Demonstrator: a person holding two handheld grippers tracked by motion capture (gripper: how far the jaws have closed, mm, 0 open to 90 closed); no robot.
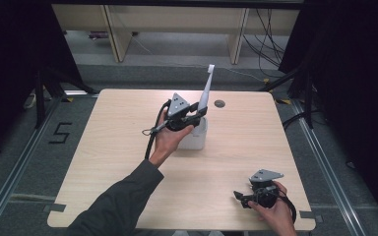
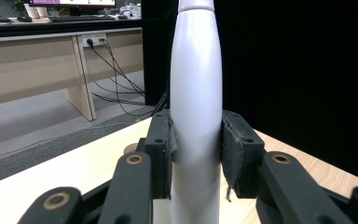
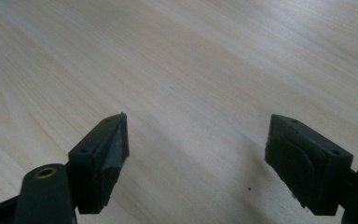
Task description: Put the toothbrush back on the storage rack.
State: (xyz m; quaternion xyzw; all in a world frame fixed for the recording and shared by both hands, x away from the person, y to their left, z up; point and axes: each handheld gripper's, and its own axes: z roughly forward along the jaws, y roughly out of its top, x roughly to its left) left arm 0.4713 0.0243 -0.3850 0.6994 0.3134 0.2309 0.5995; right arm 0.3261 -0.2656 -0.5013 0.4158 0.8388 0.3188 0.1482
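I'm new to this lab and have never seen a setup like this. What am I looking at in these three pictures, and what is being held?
No robot here: a person holds a hand-operated gripper in each hand at a wooden table. The high view looks down from above the person's side. The other two pictures come from cameras riding on the grippers, looking along their black fingers. The left gripper is closed on a white electric toothbrush, held upright; its fingers press the handle from both sides, above a white holder on the table. The right gripper is open with nothing between its fingers, near the table's front edge.
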